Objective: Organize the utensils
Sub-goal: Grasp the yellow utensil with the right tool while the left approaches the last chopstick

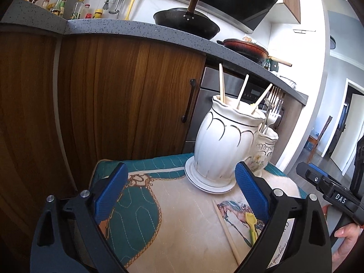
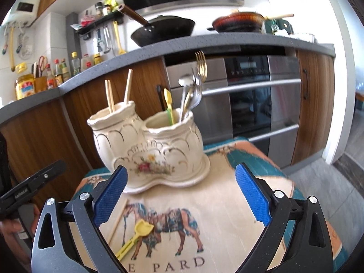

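**Both grippers wide and empty before the twin-pot holder**

The right wrist view faces the ceramic utensil holder (image 2: 150, 150) at 12 o'clock and shows both pots: chopsticks (image 2: 110, 99) in the left pot, forks and spoons (image 2: 193, 91) with a yellow-green utensil (image 2: 168, 104) in the right. The left wrist view sees the holder (image 1: 216, 141) end-on, so the near pot hides most of the far one.

On the printed cloth (image 2: 227, 204) a loose chopstick (image 2: 117, 220) and a yellow scoop (image 2: 136, 236) lie at 7 o'clock, apart from the holder. Bare cloth spreads toward 4 o'clock; its right edge falls off to floor.

The right gripper (image 2: 182, 193) and left gripper (image 1: 179, 193) are spread wide, holding nothing. The scoop's handle end is cut off behind a finger.
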